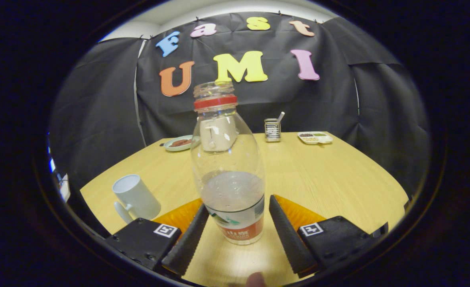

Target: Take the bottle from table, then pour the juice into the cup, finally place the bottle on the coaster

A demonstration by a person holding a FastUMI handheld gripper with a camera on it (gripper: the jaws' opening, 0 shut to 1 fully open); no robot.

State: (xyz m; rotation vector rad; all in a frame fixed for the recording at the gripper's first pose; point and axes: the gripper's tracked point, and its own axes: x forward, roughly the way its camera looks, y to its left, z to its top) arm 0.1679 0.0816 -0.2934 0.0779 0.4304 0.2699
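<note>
though uncapped, bottle point(227, 167) upright, part-full

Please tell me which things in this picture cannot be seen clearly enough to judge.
- Gripper view: whether the fingers touch the bottle; the gripper straddles it, gaps look small.
- Contents of the plate and divided dish beyond the bottle: too small.
- Pale object behind the bottle's neck: distorted by the plastic.
- Inside of the cup: hidden by its wall.

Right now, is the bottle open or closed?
Open. The bottle stands upright between the gripper fingers with bare neck threads and no cap above its red ring. The fingers stand apart, not pressing it.
</note>
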